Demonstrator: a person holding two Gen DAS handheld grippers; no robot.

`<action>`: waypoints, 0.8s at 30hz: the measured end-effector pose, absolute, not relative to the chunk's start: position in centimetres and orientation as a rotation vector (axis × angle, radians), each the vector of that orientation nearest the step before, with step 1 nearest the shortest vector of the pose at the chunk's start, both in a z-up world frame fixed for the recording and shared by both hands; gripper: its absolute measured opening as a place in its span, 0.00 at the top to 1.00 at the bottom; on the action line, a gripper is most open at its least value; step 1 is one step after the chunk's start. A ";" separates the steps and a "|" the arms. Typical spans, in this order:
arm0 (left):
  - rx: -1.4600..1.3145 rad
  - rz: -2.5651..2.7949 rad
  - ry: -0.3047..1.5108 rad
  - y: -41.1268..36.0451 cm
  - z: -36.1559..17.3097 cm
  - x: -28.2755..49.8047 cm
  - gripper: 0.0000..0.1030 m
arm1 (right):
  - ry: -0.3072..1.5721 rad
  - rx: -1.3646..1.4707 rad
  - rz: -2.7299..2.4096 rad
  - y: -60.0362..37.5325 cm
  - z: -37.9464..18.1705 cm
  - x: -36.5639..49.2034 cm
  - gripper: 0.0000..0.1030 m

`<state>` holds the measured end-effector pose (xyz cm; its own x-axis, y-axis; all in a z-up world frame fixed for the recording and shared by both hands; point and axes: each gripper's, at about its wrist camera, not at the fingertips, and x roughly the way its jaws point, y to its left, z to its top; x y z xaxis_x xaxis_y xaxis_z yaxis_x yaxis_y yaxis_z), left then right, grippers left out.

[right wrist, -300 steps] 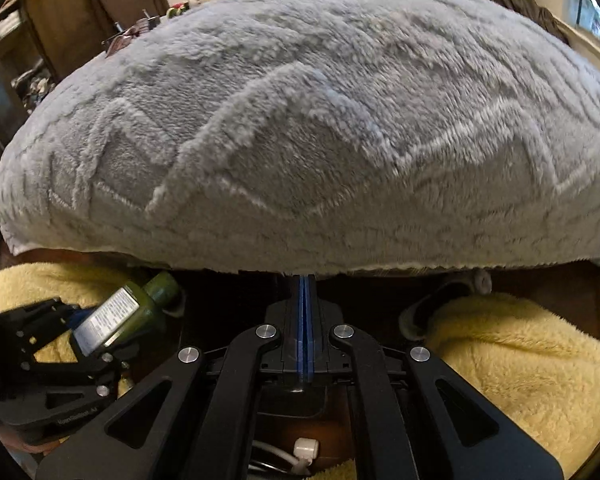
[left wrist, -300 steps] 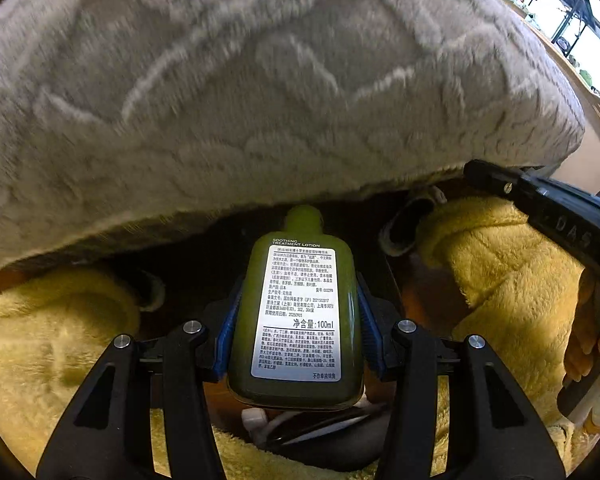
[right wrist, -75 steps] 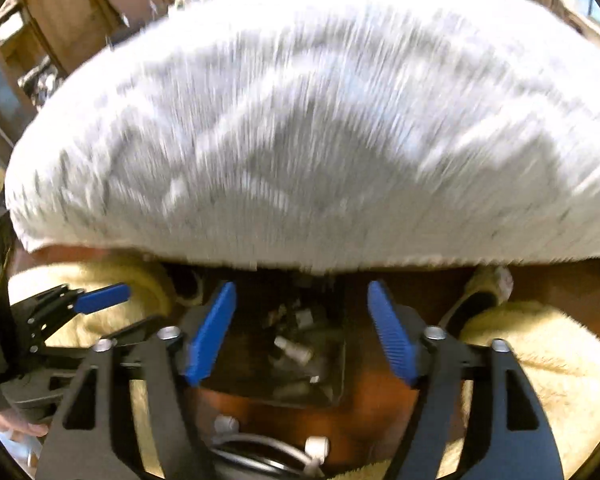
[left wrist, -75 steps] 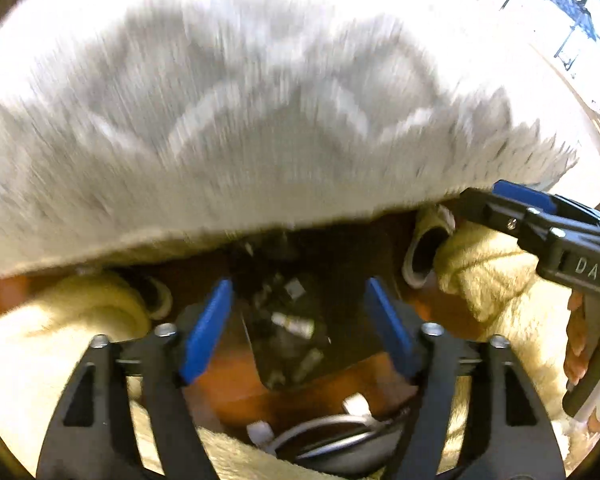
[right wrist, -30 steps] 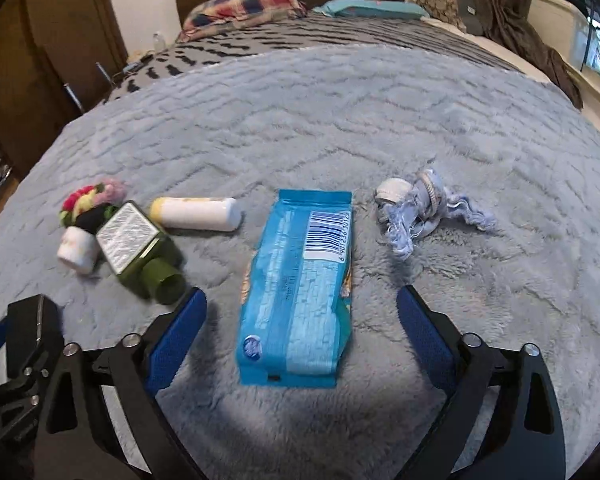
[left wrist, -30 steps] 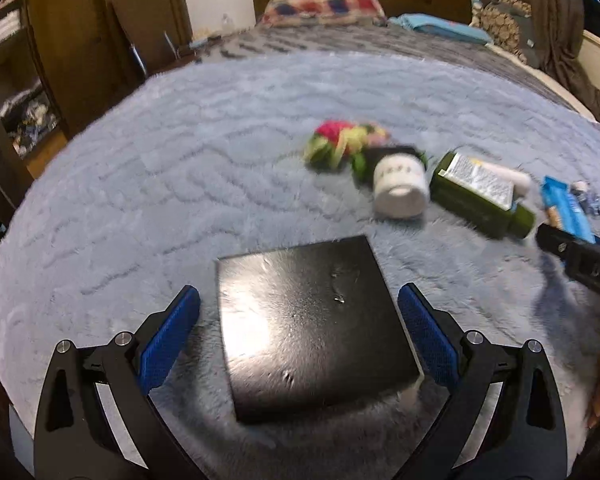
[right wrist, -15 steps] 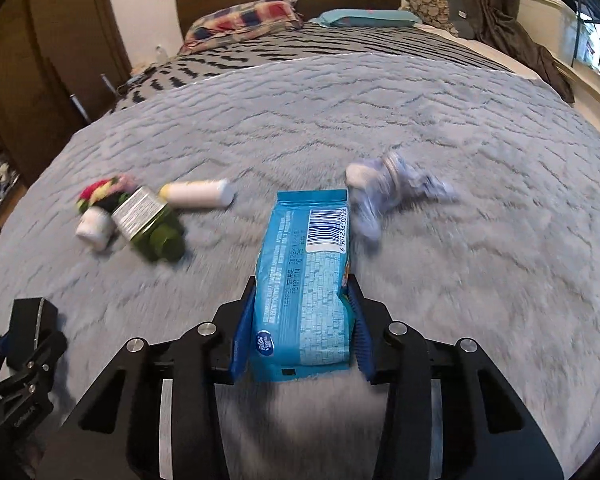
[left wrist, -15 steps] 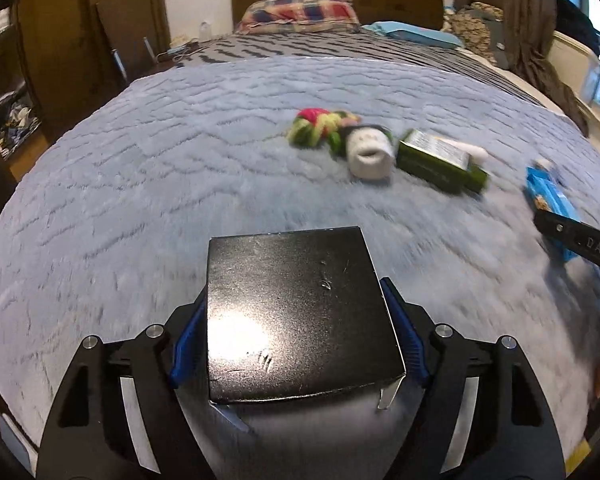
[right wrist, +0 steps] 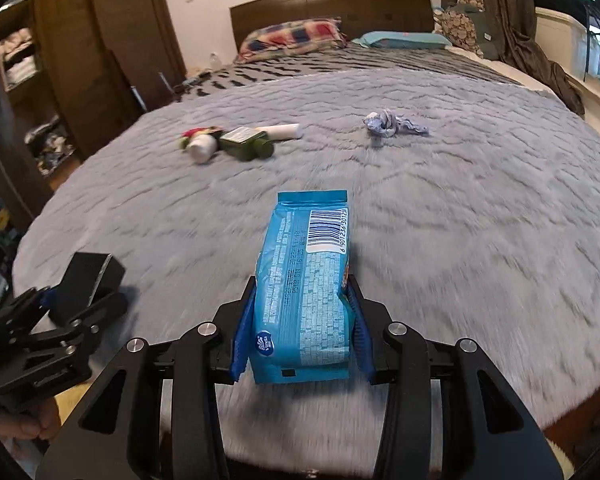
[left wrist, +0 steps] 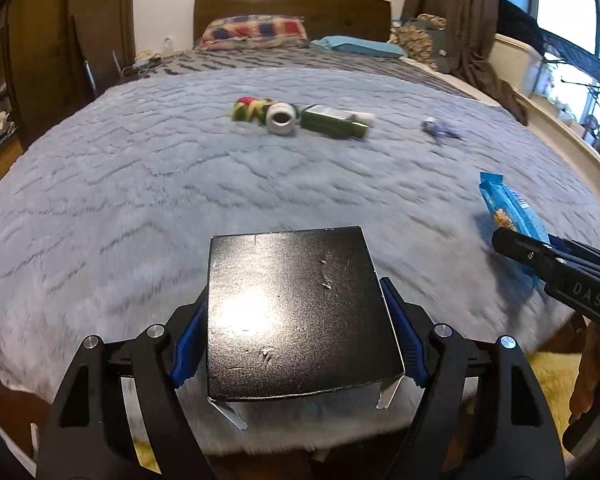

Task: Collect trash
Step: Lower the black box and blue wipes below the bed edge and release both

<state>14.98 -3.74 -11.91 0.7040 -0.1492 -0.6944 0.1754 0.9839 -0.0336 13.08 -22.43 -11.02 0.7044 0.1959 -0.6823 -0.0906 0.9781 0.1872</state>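
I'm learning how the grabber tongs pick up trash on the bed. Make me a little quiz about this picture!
1. True or false: the left tongs are clamped on a black box.
2. What do the right tongs hold? A) green bottle B) blue snack packet C) crumpled wrapper
3. Fill in: the green bottle lies on the grey ____.

Key:
1. True.
2. B, the blue snack packet. The crumpled wrapper lies on the bed, apart from both tongs.
3. Blanket.
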 end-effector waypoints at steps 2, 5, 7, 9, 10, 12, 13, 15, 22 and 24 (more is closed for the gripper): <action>0.038 -0.193 0.760 -4.0 -11.6 13.1 0.29 | 0.768 0.149 0.173 -22.4 -10.9 11.1 0.59; 0.042 -0.220 0.758 -4.6 -11.6 10.1 0.29 | 0.773 0.167 0.198 -22.3 -11.2 8.4 0.59; 0.051 -0.242 0.772 -5.0 -12.1 8.3 0.29 | 0.785 0.169 0.211 -22.1 -11.7 6.7 0.59; 0.071 -0.252 0.790 -5.4 -12.8 6.7 0.29 | 0.801 0.166 0.219 -22.0 -12.2 5.3 0.59; 0.078 -0.258 0.801 -5.6 -13.3 6.0 0.29 | 0.809 0.158 0.216 -21.9 -12.6 4.7 0.59; 0.085 -0.272 0.828 -5.7 -14.2 4.8 0.29 | 0.827 0.152 0.210 -21.9 -13.3 3.7 0.59; 0.090 -0.276 0.843 -5.8 -14.7 4.3 0.29 | 0.841 0.155 0.210 -22.0 -13.8 3.3 0.59; 0.093 -0.282 0.874 -5.9 -15.9 3.6 0.29 | 0.865 0.170 0.211 -22.2 -14.8 2.5 0.59; 0.092 -0.317 1.006 -6.6 -20.5 2.8 0.29 | 0.985 0.194 0.246 -22.0 -18.8 1.3 0.59; 0.102 -0.314 1.038 -6.9 -21.8 2.9 0.29 | 1.023 0.198 0.247 -21.9 -20.0 1.6 0.59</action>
